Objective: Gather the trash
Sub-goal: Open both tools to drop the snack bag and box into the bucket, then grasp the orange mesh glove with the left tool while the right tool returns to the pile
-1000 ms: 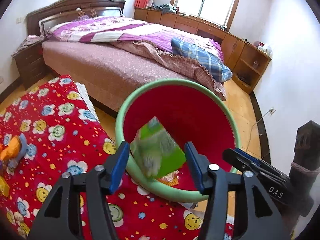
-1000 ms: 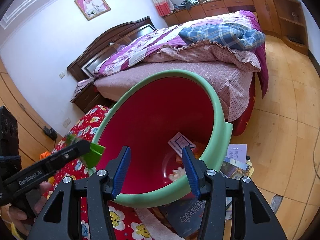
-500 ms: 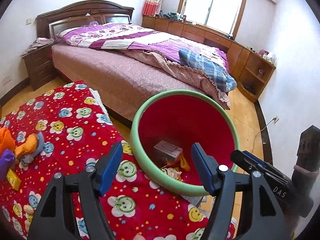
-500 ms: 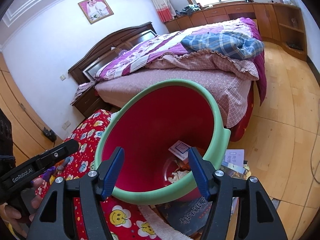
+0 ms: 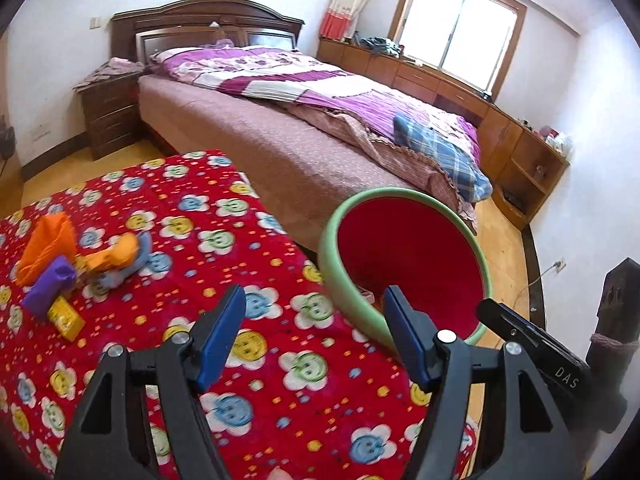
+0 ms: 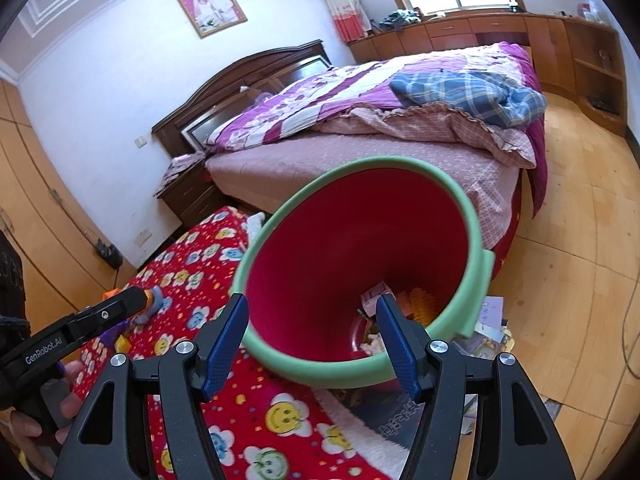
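Jaws gape; trash (image 5: 52,276) lies leftward

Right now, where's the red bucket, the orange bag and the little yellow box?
red bucket (image 6: 472,216): right wrist view, green rim.
orange bag (image 5: 48,246): left wrist view, its middle.
yellow box (image 5: 66,316): left wrist view, top face.

walls white | floor (image 6: 580,240) wood | bed (image 5: 280,132) dark headboard | window (image 5: 460,28) bright daylight

The left gripper (image 5: 314,330) gapes empty over the red blanket (image 5: 168,216). The bin (image 5: 404,264) sits at two o'clock, crumpled scraps (image 5: 76,264) at nine.
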`<state>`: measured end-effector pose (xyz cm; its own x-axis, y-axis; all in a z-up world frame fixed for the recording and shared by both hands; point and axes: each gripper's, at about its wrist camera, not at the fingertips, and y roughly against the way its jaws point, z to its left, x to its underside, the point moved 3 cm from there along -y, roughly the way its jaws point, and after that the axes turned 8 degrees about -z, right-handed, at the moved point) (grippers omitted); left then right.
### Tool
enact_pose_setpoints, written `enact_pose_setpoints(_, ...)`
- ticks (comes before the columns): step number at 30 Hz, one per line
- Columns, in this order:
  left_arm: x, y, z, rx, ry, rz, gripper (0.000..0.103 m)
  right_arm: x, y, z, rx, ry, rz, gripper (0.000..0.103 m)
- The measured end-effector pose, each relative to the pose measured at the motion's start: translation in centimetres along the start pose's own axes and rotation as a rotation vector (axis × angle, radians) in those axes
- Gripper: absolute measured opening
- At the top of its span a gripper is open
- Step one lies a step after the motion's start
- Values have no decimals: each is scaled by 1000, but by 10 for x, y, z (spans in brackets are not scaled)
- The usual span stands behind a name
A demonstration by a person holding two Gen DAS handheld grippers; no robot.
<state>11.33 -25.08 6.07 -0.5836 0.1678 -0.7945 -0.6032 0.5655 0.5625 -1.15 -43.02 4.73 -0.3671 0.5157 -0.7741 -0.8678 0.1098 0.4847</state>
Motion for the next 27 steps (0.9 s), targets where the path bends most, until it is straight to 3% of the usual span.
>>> enact_pose_setpoints(27,13,86,134,-227,178,-70,71,20,-13,110,-140,143,74,67)
